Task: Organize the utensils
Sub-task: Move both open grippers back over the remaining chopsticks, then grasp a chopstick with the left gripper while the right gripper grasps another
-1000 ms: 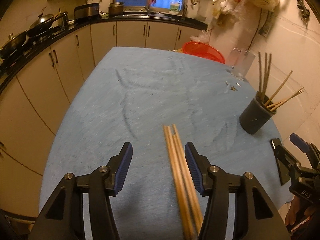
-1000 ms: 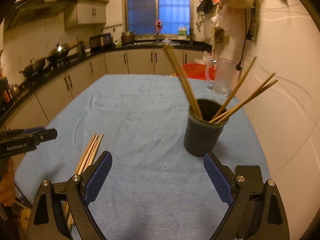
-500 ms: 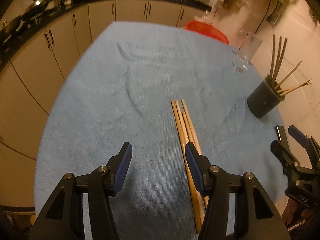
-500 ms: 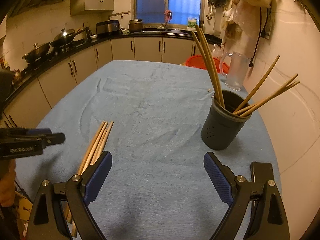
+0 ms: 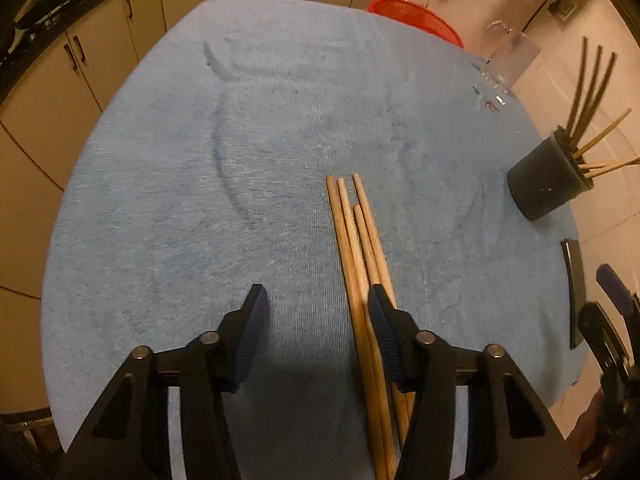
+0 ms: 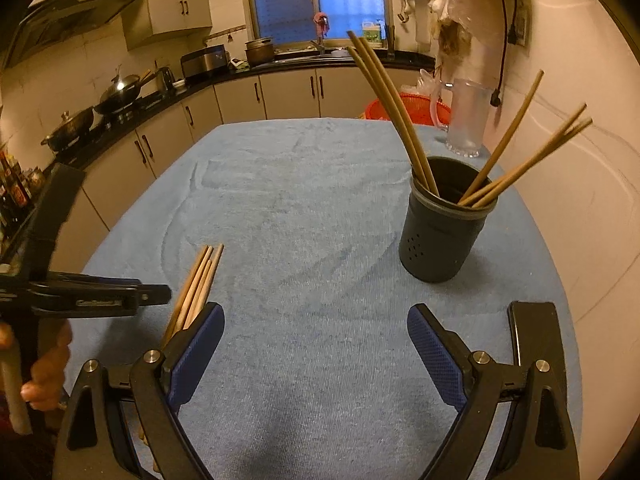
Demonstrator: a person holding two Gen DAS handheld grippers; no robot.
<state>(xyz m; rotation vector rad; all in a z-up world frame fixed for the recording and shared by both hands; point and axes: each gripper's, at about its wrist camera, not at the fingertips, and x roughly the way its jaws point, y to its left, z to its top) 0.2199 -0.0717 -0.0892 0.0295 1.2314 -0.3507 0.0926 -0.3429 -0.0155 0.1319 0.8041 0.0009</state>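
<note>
- Your left gripper (image 5: pixel 314 312) is spread wide with nothing between its blue pads, hovering over the blue cloth (image 5: pixel 200 184) that covers the table.
- Just beside its right finger lies a bundle of loose chopsticks (image 5: pixel 354 232), flat on the cloth, side by side, tips pointing away from you. Their near ends run under that finger, so you cannot tell whether it touches them.
- From the right wrist view, the same loose chopsticks (image 6: pixel 198 280) sit at the left, between your left gripper (image 6: pixel 160 292) seen side-on and the left finger of your right gripper.
- Your right gripper (image 6: pixel 316 340) is also released, its jaws far apart and holding nothing, with bare cloth between them.
- Ahead and to its right stands the dark round holder (image 6: pixel 444 232), upright on the cloth, well apart from the loose bundle.
- The holder contains two groups of chopsticks: a few darker ones (image 6: pixel 388 100) leaning toward the left rim, and several paler ones (image 6: pixel 532 156) fanned out over the right rim.
- Behind the holder, near the wall, a clear jug (image 6: pixel 466 120) stands at the table's far edge, with a red basket (image 6: pixel 416 106) just to its left.
- In the left wrist view the holder (image 5: pixel 546 184) sits at the far right edge of the table.
</note>
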